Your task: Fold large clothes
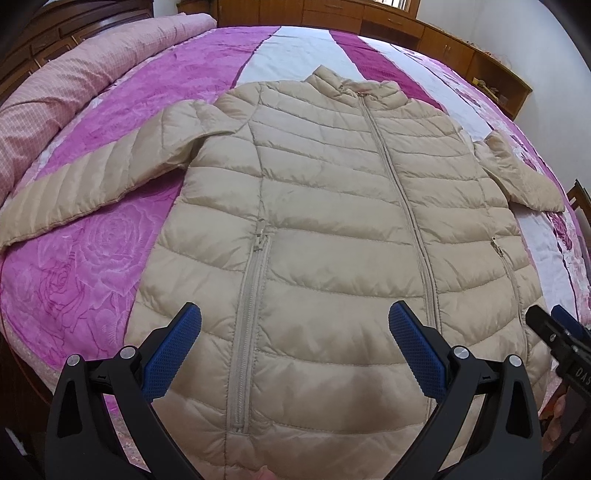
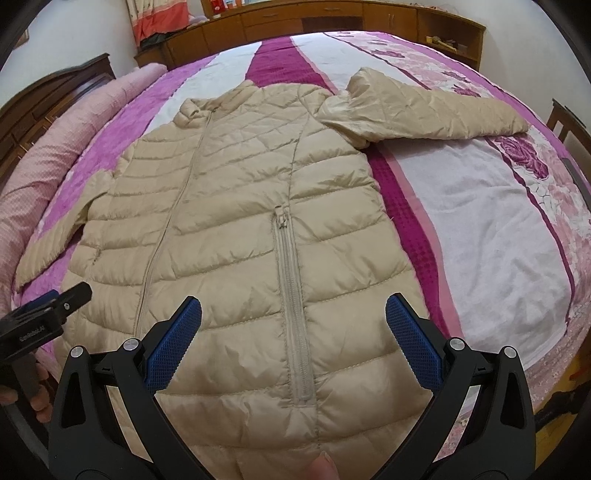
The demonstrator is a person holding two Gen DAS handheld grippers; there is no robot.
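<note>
A beige quilted puffer jacket (image 1: 325, 206) lies flat, front up and zipped, on the bed; it also shows in the right wrist view (image 2: 229, 206). Its left sleeve (image 1: 81, 188) stretches out to the left, its right sleeve (image 2: 424, 110) out to the right. My left gripper (image 1: 295, 343) is open and empty, above the jacket's lower left part near the pocket zipper (image 1: 251, 295). My right gripper (image 2: 293, 339) is open and empty, above the lower right part near the other pocket zipper (image 2: 291, 280). Each gripper shows at the edge of the other's view.
The bed is covered with a pink, purple and white flowered blanket (image 2: 480, 221). A rolled pink quilt (image 1: 74, 74) lies along the left side. Wooden cabinets (image 2: 332, 18) stand behind the bed. A wooden chair (image 2: 569, 118) stands at the right.
</note>
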